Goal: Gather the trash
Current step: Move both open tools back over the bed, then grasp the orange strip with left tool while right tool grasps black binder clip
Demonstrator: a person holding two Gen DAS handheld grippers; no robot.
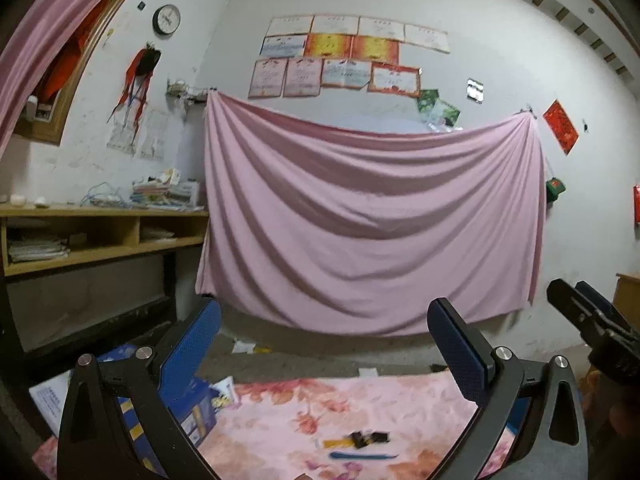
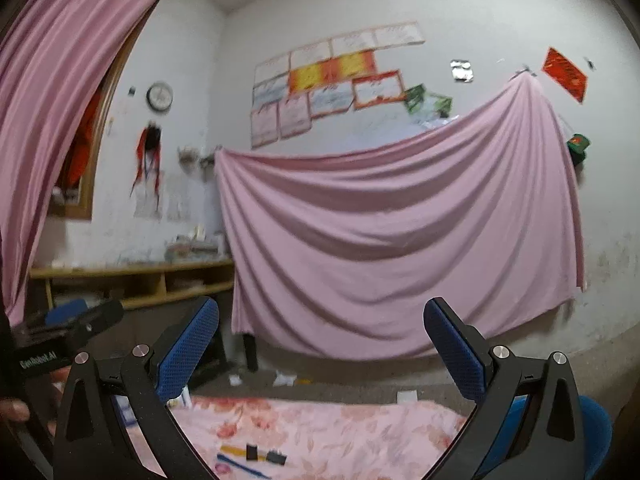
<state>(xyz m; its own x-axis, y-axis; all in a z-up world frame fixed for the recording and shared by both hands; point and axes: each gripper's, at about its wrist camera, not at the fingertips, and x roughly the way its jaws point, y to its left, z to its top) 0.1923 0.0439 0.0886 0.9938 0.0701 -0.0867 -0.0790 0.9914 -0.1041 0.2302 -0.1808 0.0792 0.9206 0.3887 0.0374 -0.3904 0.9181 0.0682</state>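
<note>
Small trash lies on a pink floral cloth (image 1: pixel 360 404): a dark crumpled wrapper (image 1: pixel 368 438), a yellow strip (image 1: pixel 338 443) and a blue strip (image 1: pixel 360 456). The right wrist view shows the same cloth (image 2: pixel 340 420), dark scraps (image 2: pixel 276 457), a yellow strip (image 2: pixel 234 451) and a blue strip (image 2: pixel 236 466). My left gripper (image 1: pixel 324 320) is open and empty, held above and before the trash. My right gripper (image 2: pixel 320 318) is open and empty too. The right gripper also shows at the right edge of the left wrist view (image 1: pixel 588 316).
A pink sheet (image 1: pixel 372 220) hangs on the far wall. A wooden shelf unit (image 1: pixel 100 236) with papers stands at left. A blue box (image 1: pixel 192 408) sits by the cloth's left edge. Paper scraps (image 2: pixel 284 380) lie on the grey floor. A blue round object (image 2: pixel 596 428) is at lower right.
</note>
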